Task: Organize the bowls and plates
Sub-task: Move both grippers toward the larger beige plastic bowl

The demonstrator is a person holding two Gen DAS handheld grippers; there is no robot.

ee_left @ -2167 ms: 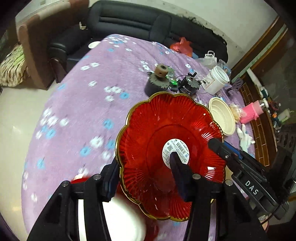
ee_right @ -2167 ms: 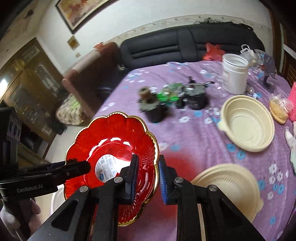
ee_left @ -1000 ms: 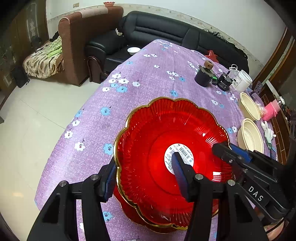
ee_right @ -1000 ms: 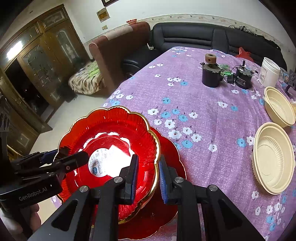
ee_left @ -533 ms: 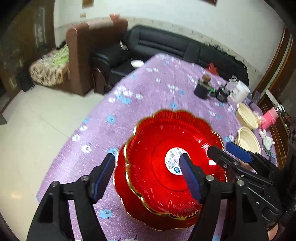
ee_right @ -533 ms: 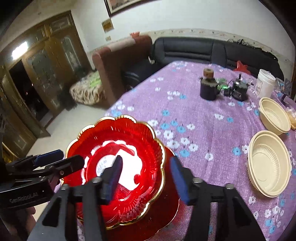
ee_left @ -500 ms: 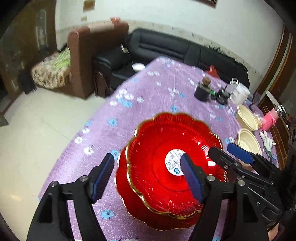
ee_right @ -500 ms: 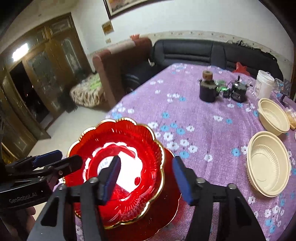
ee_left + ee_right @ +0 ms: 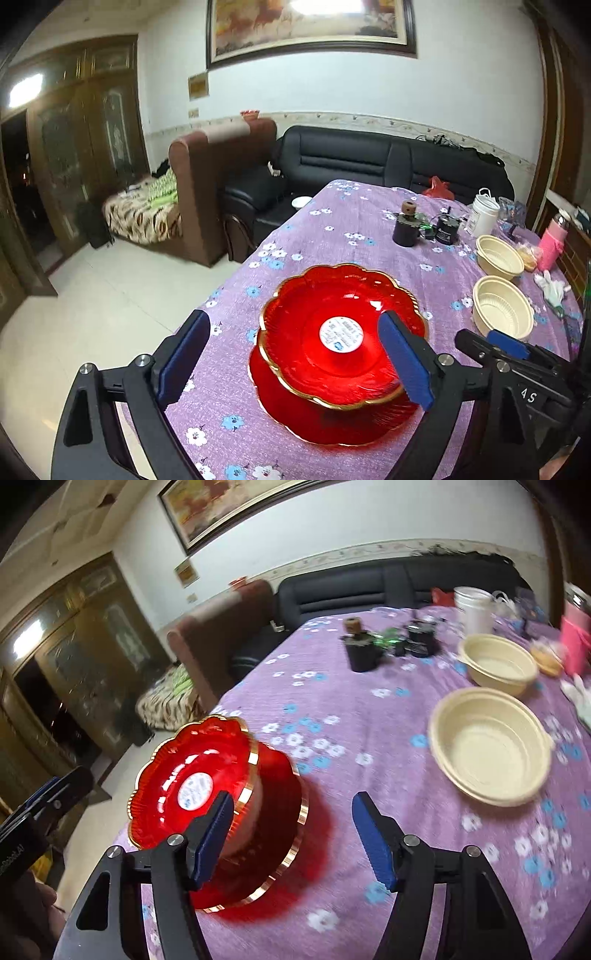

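Nearest in the left wrist view is the left gripper (image 9: 295, 360). Its jaws stand wide and are opening, and its blue pads (image 9: 404, 363) do not press on anything. The stack of red plates is seen between them, lower on the table, but nothing is held.

In the right wrist view the right gripper (image 9: 291, 838) is also opening. Between its two blue pads (image 9: 373, 843) there is only the purple flowered tablecloth (image 9: 369, 716), and it holds nothing. Its left finger stands in front of the rim of the plates. At the left edge of this view a part of the left gripper and a hand (image 9: 33, 923) are visible.

Just beyond the fingers, near the close corner of the table, the upper red plate (image 9: 343, 336) with gold scalloped rim and a white round sticker lies inside the lower red plate (image 9: 325, 424). It sits a little off centre, so the lower rim shows at the near side.

Further to the right two cream plastic bowls rest apart on the cloth: the near bowl (image 9: 503, 307) and, just behind it, the far bowl (image 9: 499, 256). Beside the far bowl are a pink bottle (image 9: 551, 242) and a white glove (image 9: 552, 288).

Further in the middle stand a dark round device (image 9: 406, 225), a second black device (image 9: 447, 229) and a white plastic jar (image 9: 482, 216). Behind the table are a black sofa (image 9: 369, 162) and a brown armchair (image 9: 218, 173).
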